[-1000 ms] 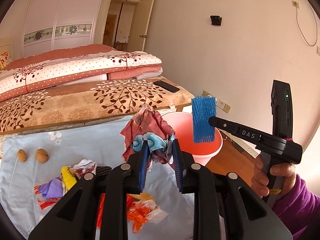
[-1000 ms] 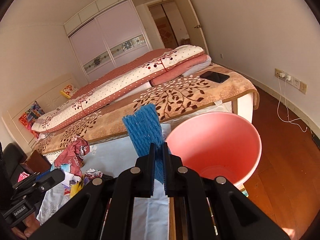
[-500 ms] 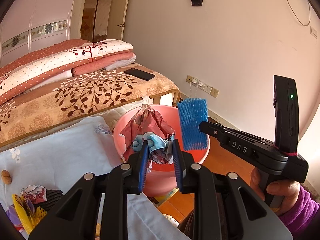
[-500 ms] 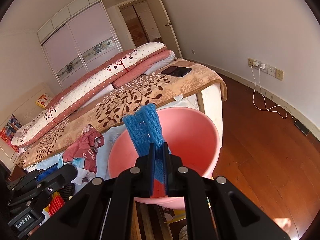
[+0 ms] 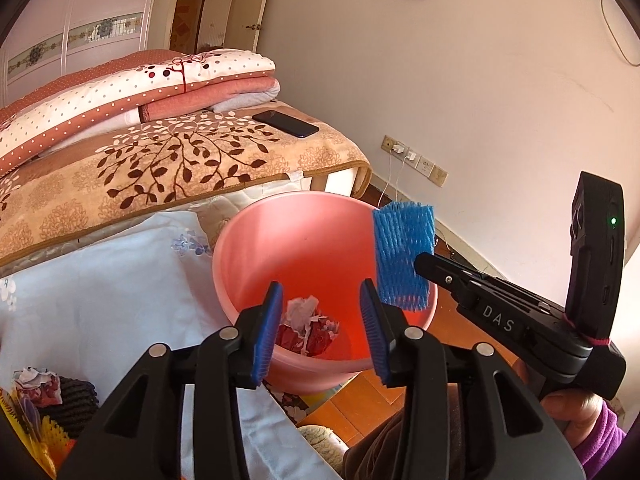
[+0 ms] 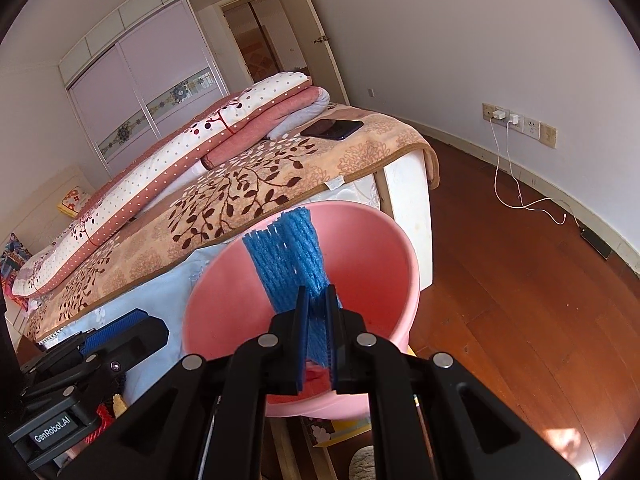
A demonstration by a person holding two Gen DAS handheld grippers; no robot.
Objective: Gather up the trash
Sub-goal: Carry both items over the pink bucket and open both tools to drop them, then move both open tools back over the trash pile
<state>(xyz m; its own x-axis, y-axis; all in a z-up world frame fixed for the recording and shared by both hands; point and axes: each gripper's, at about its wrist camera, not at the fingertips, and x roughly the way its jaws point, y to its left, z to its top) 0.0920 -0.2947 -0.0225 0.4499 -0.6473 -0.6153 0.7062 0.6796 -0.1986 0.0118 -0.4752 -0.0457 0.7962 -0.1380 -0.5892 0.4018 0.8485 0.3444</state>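
Note:
A pink bucket stands at the end of the table; it also shows in the right wrist view. My left gripper is open and empty above the bucket's near rim. A crumpled red and white wrapper lies at the bucket's bottom. My right gripper is shut on a blue foam net and holds it over the bucket's right rim; the foam net also shows in the left wrist view.
More trash lies on the light blue tablecloth at lower left. A bed with folded quilts and a black phone stands behind. Wood floor and a wall socket with a cable lie to the right.
My left gripper moved right over the bucket, opened and let the crumpled wrapper drop into it. My right gripper moved with the blue foam net closer over the bucket.

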